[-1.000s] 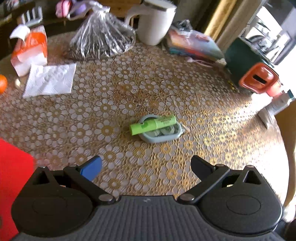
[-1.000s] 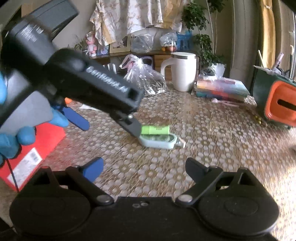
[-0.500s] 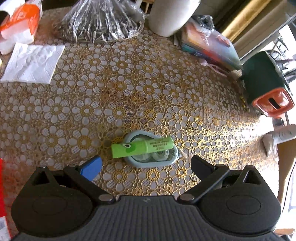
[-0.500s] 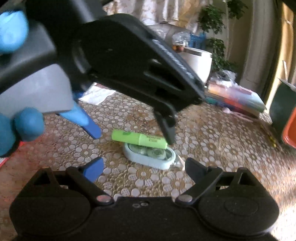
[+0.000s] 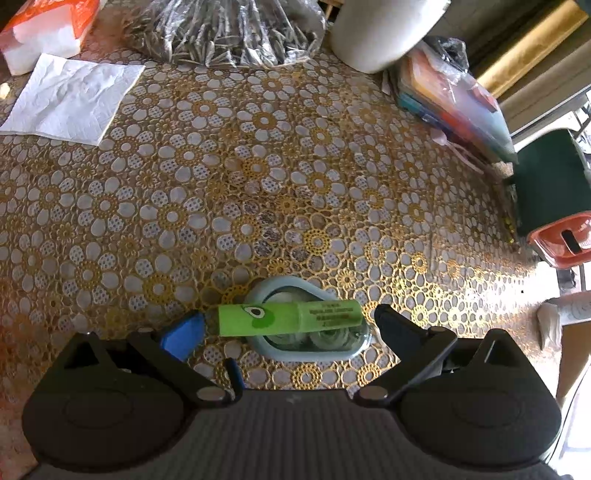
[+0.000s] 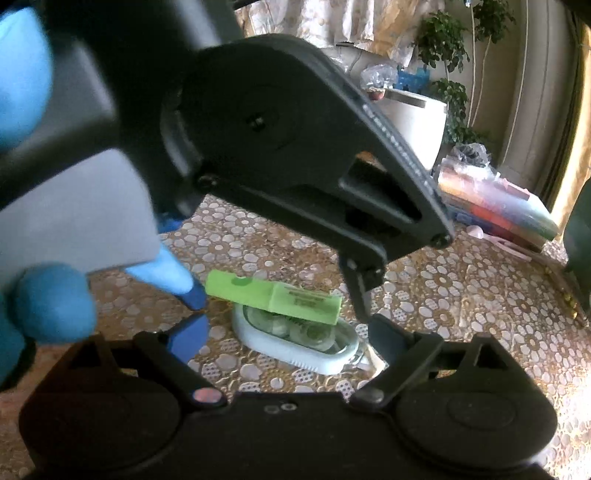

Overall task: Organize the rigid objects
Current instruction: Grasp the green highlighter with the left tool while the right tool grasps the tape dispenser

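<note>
Between the spread fingers of the left gripper a green highlighter lies across a pale blue tape dispenser on the floral tablecloth, with neither pad touching it. The right gripper also stands wide and empty (a blue-gloved hand holds the left one). Farther back sit a white napkin, a seed bag and a white mug.

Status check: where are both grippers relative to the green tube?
Left gripper open, fingers straddling green tube. Right gripper open, just short. Tube lies atop tape dispenser. Nothing between.
</note>
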Tool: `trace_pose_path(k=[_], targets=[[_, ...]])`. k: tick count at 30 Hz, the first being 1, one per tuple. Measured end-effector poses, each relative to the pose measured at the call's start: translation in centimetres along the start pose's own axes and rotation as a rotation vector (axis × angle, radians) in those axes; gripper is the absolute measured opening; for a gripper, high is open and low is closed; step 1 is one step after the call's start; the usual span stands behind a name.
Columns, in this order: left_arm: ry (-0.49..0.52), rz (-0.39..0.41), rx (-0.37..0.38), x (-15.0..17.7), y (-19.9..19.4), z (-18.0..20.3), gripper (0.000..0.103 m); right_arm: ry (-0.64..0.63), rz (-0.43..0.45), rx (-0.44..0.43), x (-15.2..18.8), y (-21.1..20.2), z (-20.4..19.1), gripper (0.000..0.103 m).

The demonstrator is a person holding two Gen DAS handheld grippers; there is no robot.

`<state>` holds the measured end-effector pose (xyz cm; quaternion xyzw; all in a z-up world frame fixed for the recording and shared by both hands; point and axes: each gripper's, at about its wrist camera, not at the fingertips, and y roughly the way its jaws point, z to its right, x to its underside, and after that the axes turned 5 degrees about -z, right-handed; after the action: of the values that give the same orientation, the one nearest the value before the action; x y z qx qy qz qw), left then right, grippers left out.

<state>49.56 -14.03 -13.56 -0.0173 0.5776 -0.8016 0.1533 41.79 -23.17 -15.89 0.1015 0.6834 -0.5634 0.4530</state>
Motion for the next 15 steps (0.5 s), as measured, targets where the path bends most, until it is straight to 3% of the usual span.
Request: trace_pose_path(k=[4,10,13,15], targets=[[0.006,0.017,-0.010,-0.05,0.07,0.01,0.100,0.001,-0.004,-0.003,0.02,0.45,0.10,0.093],[0.014,0.037,-0.023,0.31,-0.30,-0.24,0.090,0.010,-0.002,0.005,0.28,0.88,0.32,0.091],[0.012,0.040,-0.013,0.32,-0.49,-0.48,0.081,0.009,0.000,0.012,0.42,0.93,0.32,0.087],[0.011,0.042,-0.013,0.30,-0.57,-0.63,0.081,0.010,-0.001,0.012,0.46,0.78,0.33,0.084]])
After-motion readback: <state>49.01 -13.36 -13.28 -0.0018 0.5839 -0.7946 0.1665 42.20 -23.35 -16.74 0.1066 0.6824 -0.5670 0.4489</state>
